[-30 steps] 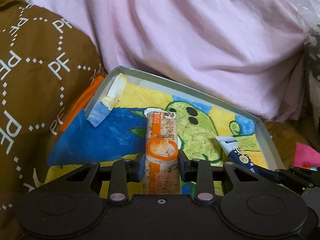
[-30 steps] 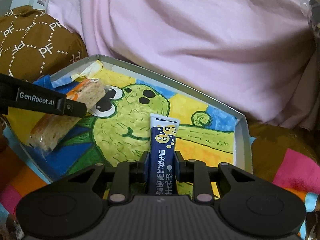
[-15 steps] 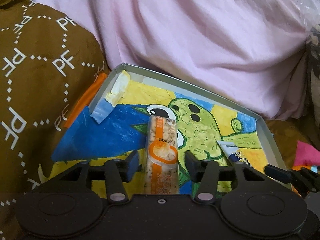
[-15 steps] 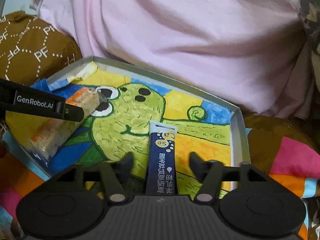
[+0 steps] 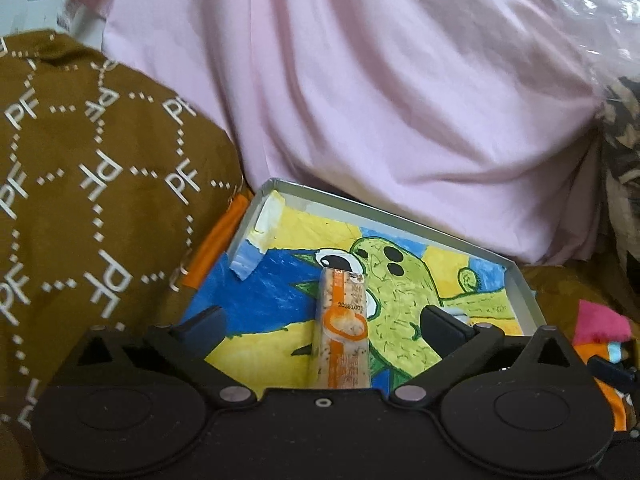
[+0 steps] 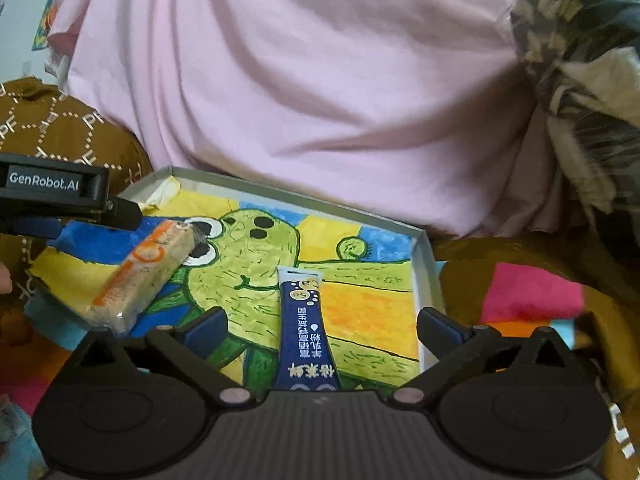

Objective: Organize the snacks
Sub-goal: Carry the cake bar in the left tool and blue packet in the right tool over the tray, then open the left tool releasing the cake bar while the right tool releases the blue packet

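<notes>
With both snacks lying in the tray (image 6: pixel 424 248), our left gripper (image 5: pixel 320 322) and right gripper (image 6: pixel 322 324) gape empty over the orange bar (image 5: pixel 342 332) and blue sachet (image 6: pixel 306 328), so next we likely fetch more.

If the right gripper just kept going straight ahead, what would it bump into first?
Probably the dark blue sachet, lying lengthwise between the open right gripper's jaws. Beyond it come the tray's far rim and the pink cloth; depth is unclear.

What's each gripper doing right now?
Left gripper: open, holding nothing; orange bar lies between its fingers.
Right gripper: open, holding nothing; blue sachet lies between its fingers.
</notes>
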